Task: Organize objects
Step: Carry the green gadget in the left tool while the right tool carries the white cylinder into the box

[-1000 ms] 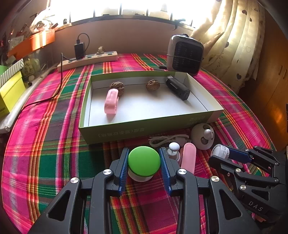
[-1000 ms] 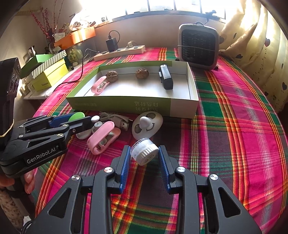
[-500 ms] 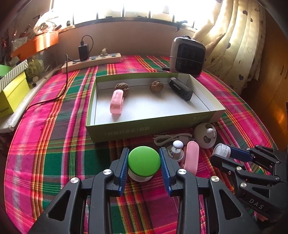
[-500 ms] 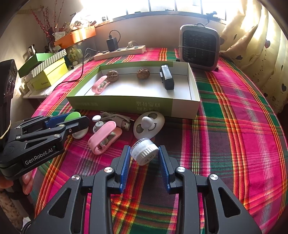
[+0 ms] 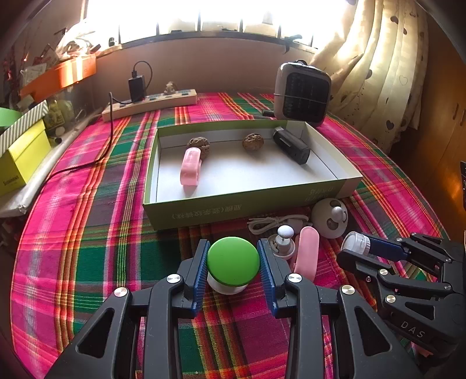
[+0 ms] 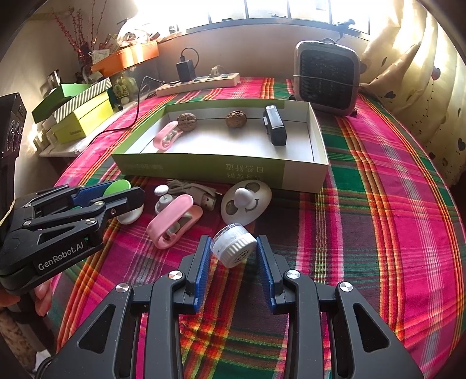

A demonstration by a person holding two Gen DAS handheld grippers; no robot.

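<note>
Plaid tablecloth [image 5: 87, 247] carries a green box [image 5: 204, 210] beneath a window [image 5: 204, 14].

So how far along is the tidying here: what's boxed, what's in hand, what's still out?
Partway. In the box: a pink clip, two walnuts and a black device. In hand: the left gripper holds the green-capped piece; the right gripper holds the white cap. Still out: another pink clip, a cable, a small knob and the smiley disc.
</note>
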